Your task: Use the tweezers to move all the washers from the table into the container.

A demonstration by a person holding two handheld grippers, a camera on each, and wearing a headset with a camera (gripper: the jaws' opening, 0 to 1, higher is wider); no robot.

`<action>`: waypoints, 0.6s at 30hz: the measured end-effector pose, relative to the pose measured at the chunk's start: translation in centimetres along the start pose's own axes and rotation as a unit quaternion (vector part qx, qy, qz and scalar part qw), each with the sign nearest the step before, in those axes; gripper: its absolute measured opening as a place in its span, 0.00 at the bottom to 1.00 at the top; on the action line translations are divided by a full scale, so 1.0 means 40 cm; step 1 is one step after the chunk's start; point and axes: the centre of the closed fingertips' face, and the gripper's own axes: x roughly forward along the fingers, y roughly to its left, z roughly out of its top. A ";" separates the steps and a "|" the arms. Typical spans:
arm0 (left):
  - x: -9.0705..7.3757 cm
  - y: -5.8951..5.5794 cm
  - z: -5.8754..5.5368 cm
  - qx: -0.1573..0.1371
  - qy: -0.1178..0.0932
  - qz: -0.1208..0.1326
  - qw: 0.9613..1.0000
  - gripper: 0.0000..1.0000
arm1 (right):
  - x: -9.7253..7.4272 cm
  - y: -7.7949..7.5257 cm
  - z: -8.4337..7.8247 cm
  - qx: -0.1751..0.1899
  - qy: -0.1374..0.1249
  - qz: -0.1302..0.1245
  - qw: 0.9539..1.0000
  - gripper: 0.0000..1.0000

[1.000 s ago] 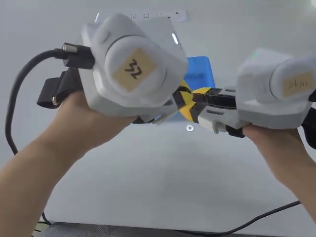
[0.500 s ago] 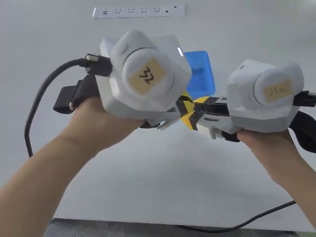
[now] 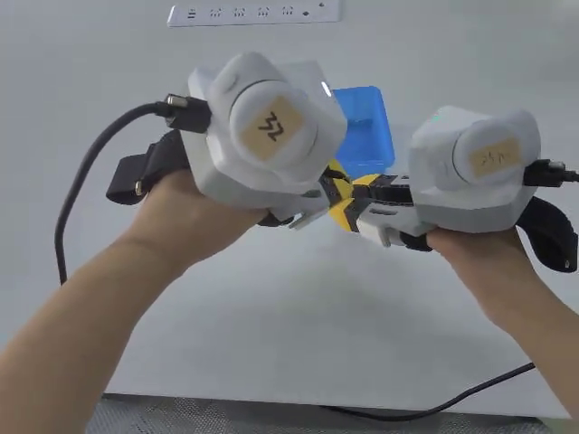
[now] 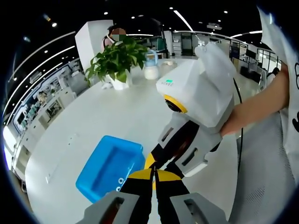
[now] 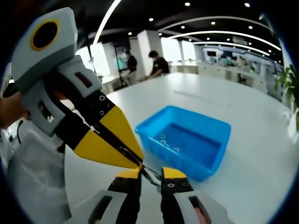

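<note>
White counter is occupied by a blue plastic container, small metal washers lying inside. Thin dark tweezers are pinched by the left gripper; the right gripper, slightly spread around their tip, should be closed squarely before anything is released

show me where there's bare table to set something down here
Bare table lies between the forearms, down to the black cable at the near edge. More lies between the power strip and the left gripper. Crowded: where the right gripper meets the left at the tweezers, in front of the blue container.
</note>
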 end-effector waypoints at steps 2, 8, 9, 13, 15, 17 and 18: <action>0.001 0.005 -0.001 -0.003 0.000 0.001 1.000 0.00 | 0.001 -0.002 0.000 0.001 0.000 0.000 1.000 0.12; 0.001 -0.002 0.008 -0.014 -0.002 -0.004 1.000 0.00 | 0.001 -0.003 -0.010 -0.019 0.015 -0.001 1.000 0.08; 0.003 -0.002 0.009 -0.018 -0.002 -0.004 1.000 0.00 | 0.001 -0.003 -0.011 -0.021 0.016 0.000 1.000 0.07; 0.010 -0.010 0.017 -0.004 -0.003 -0.001 1.000 0.00 | -0.004 -0.006 -0.015 -0.036 0.019 -0.003 0.999 0.06; 0.013 -0.014 0.020 0.001 -0.001 -0.001 1.000 0.00 | -0.007 -0.006 -0.017 -0.056 0.023 -0.009 0.998 0.05; 0.015 -0.017 0.022 0.008 0.002 -0.003 1.000 0.00 | -0.009 -0.006 -0.017 -0.056 0.025 -0.010 0.998 0.05; 0.015 -0.016 0.020 0.012 0.004 -0.004 1.000 0.00 | -0.010 -0.006 -0.018 -0.057 0.026 -0.012 0.998 0.05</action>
